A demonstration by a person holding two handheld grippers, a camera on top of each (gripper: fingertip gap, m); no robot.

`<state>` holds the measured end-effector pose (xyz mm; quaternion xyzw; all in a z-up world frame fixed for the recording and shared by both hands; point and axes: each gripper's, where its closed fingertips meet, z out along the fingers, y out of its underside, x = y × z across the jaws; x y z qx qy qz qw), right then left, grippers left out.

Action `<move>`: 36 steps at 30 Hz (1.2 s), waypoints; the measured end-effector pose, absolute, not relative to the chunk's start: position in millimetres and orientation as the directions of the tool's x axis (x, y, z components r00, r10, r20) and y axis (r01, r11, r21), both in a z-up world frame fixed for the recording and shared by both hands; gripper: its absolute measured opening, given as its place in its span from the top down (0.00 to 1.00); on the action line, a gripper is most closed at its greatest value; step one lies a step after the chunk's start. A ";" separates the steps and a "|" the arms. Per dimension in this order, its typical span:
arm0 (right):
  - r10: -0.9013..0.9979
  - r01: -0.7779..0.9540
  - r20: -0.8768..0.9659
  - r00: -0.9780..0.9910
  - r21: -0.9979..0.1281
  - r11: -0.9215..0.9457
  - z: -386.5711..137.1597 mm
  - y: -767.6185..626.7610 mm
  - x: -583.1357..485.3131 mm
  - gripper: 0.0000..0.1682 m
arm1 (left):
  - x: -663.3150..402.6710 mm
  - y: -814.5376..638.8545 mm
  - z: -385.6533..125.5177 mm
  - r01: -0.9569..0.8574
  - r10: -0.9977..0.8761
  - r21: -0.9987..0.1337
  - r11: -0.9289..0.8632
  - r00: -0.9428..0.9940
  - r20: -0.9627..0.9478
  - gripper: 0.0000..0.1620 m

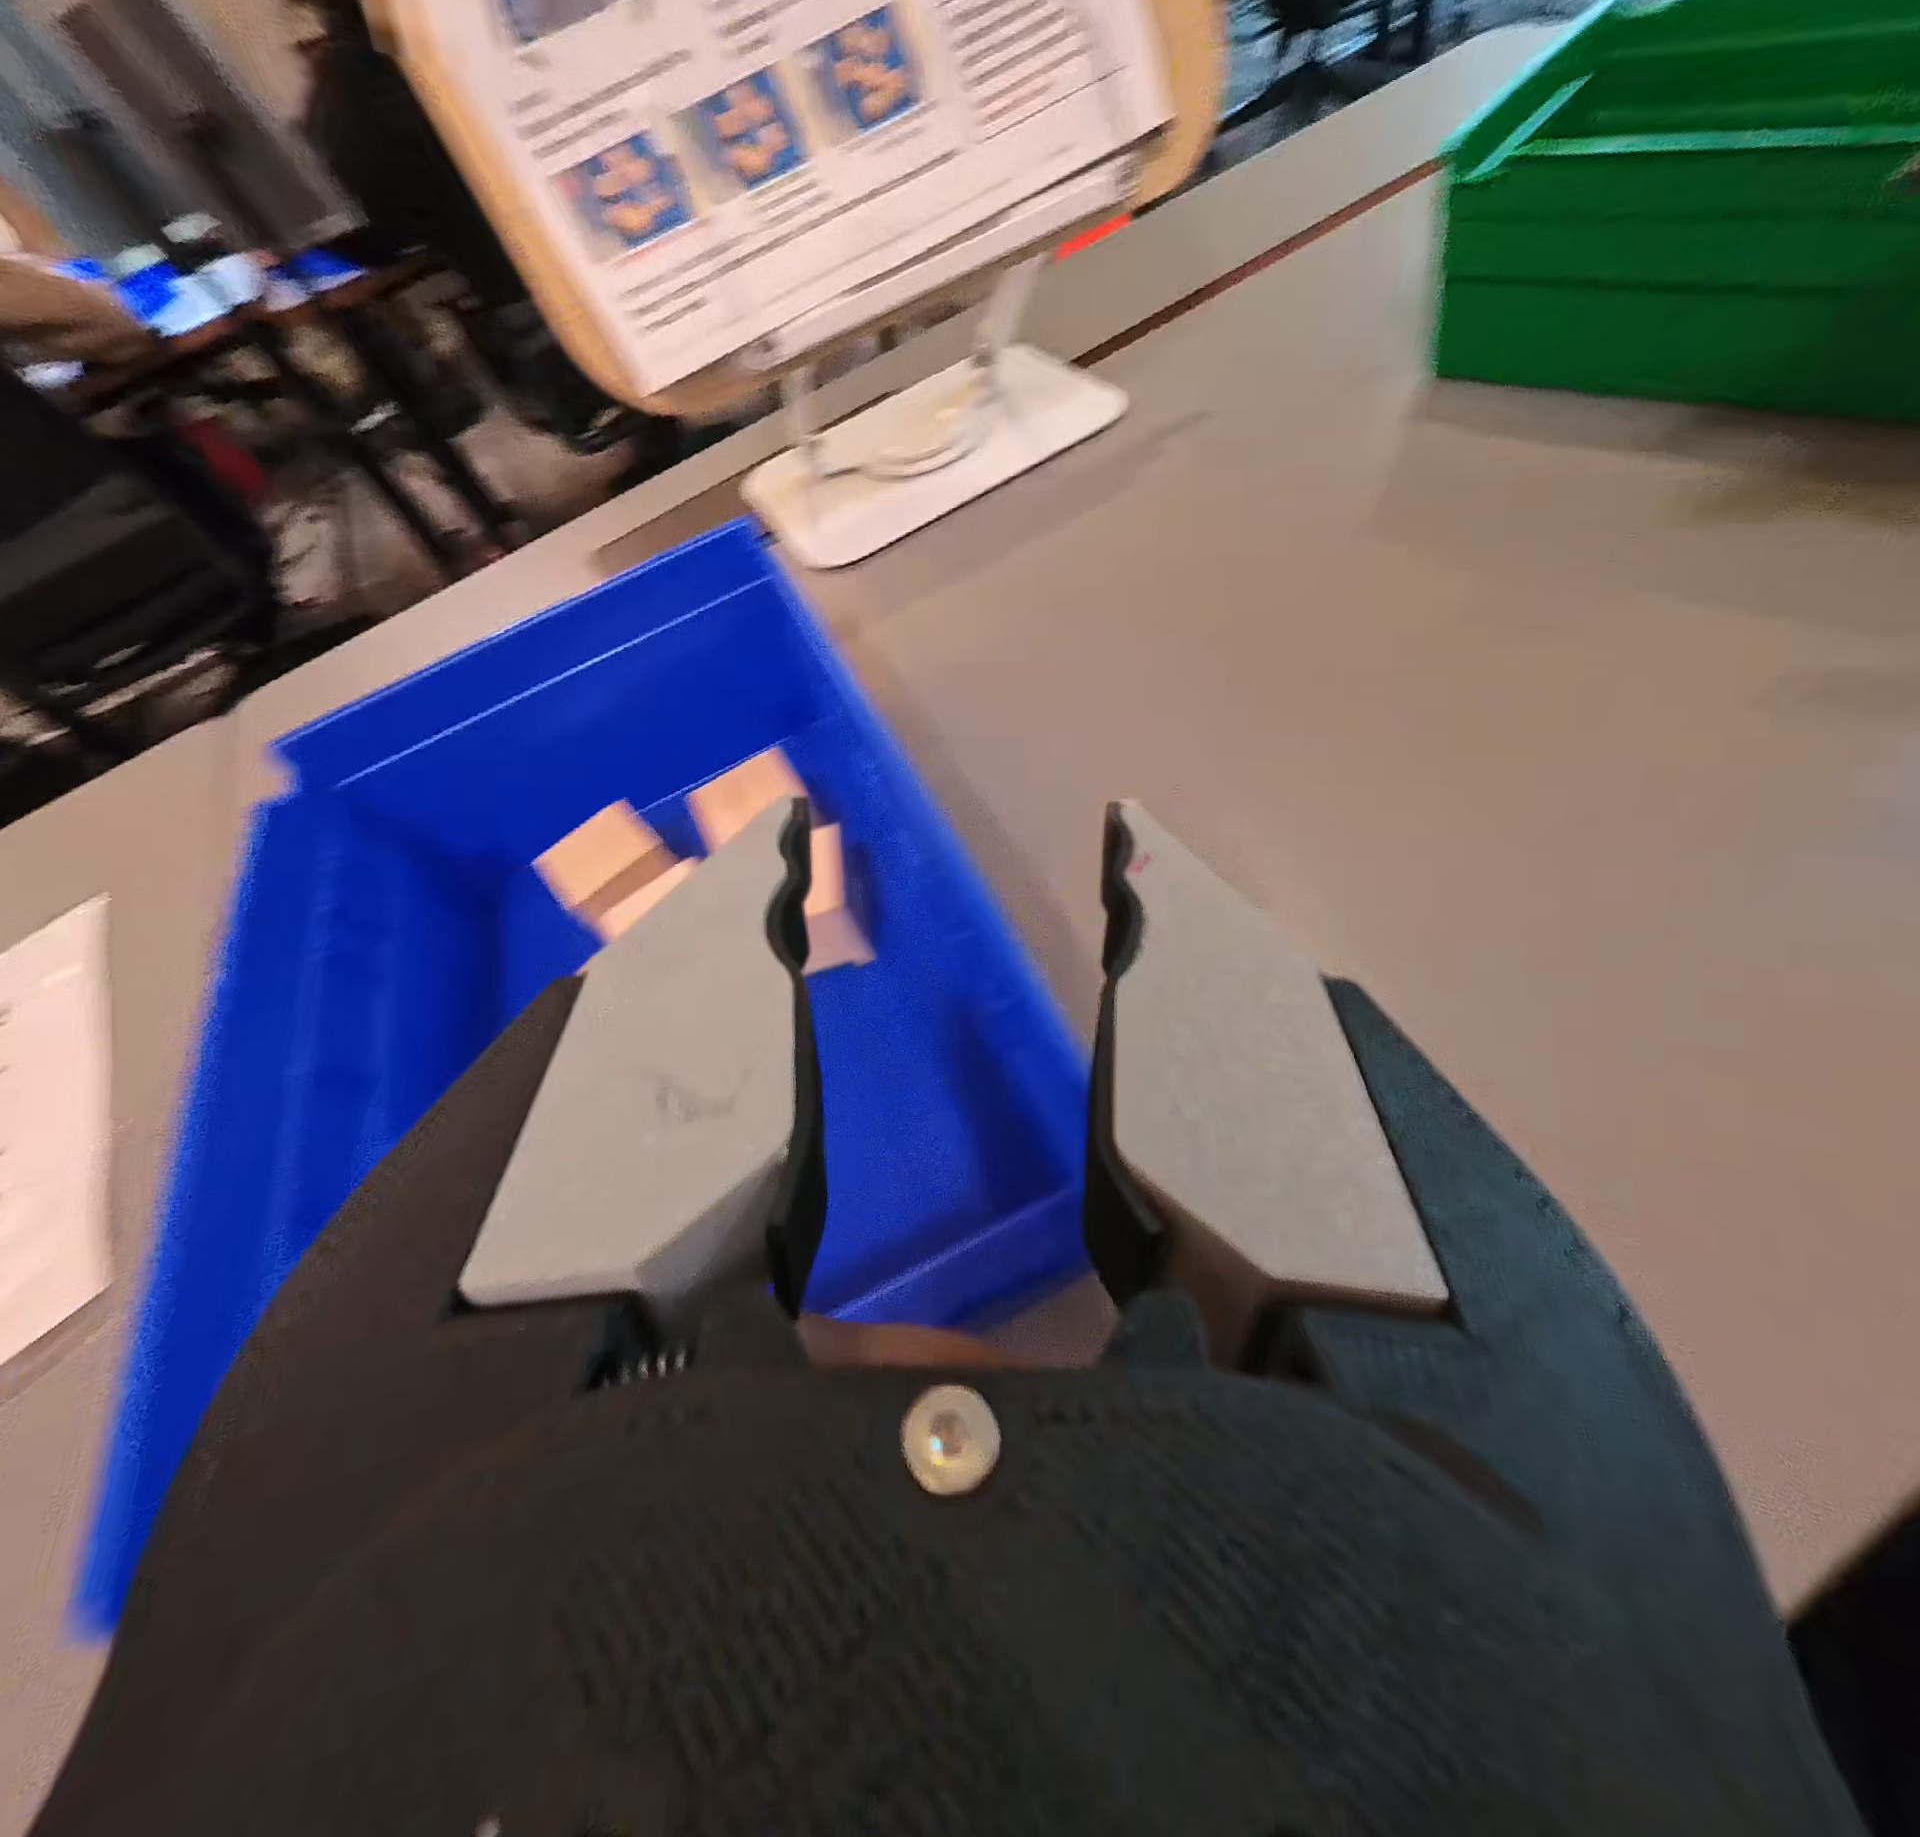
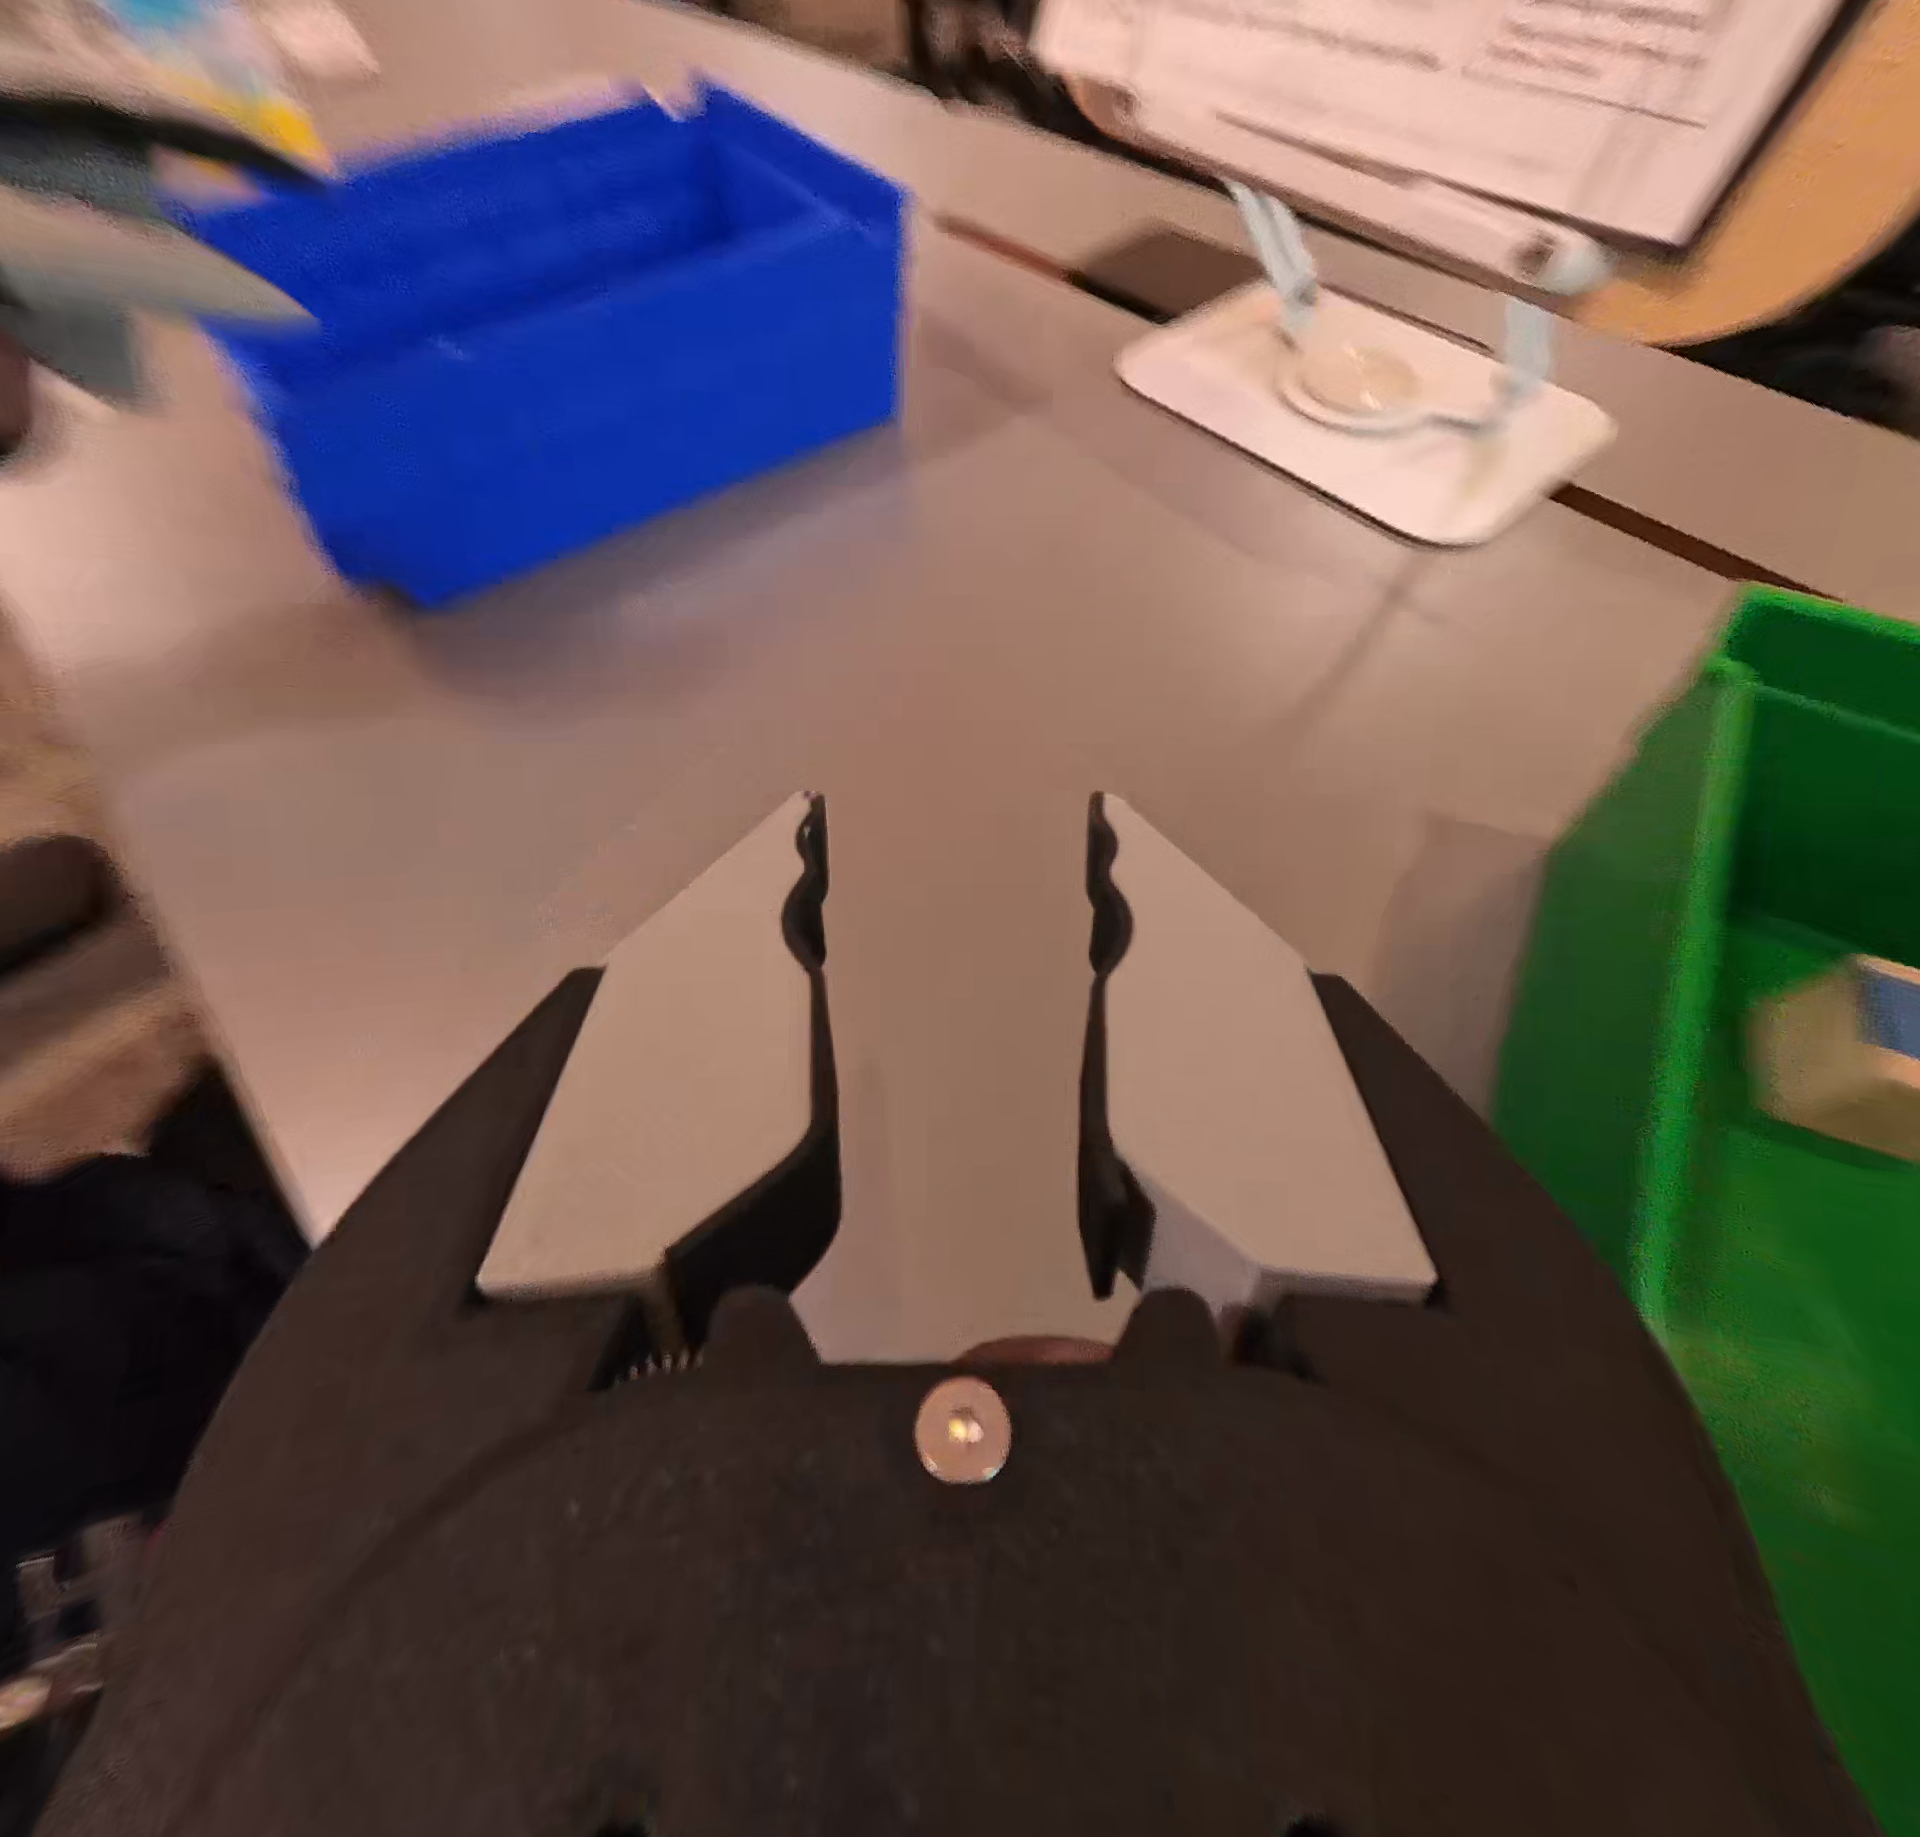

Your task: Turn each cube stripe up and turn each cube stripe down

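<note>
My left claw (image 1: 951, 821) hangs over the blue bin (image 1: 914, 966) with its jaws parted and nothing between them; the cubes (image 1: 608, 857) lie on the bin floor toward its far end, pale and wood-like, and I judge them light, stiff and not fragile, with smooth faces that could slip, so I would take one across two opposite flat sides, never by a corner; motion blur and my own left finger cover part of them, so I cannot tell their number nor where any stripe faces; my right claw (image 2: 951, 816) is likewise spread and empty above the bare grey surface (image 2: 956, 644); further right, the green bin (image 2: 1683, 956) holds a pale block with some blue on it (image 2: 1860, 1060), cut off by the frame edge and too smeared to read
</note>
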<state>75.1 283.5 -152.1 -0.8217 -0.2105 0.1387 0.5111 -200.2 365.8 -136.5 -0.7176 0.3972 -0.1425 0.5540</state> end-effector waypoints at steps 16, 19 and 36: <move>0.511 0.026 -0.140 0.848 -0.952 -0.303 -112.0 264.1 95.6 0.71 | -264.6 512.3 -217.1 -0.467 -0.543 -0.728 -0.501 0.825 -0.155 0.69; 0.498 0.041 -0.119 0.859 -0.954 -0.297 -111.5 264.6 98.1 0.72 | -259.7 521.2 -235.2 -0.442 -0.510 -0.677 -0.589 0.853 -0.114 0.72; 0.502 0.040 -0.107 0.858 -0.961 -0.274 -101.1 257.2 101.9 0.72 | -238.7 520.2 -244.3 -0.362 -0.470 -0.694 -0.622 0.882 -0.039 0.70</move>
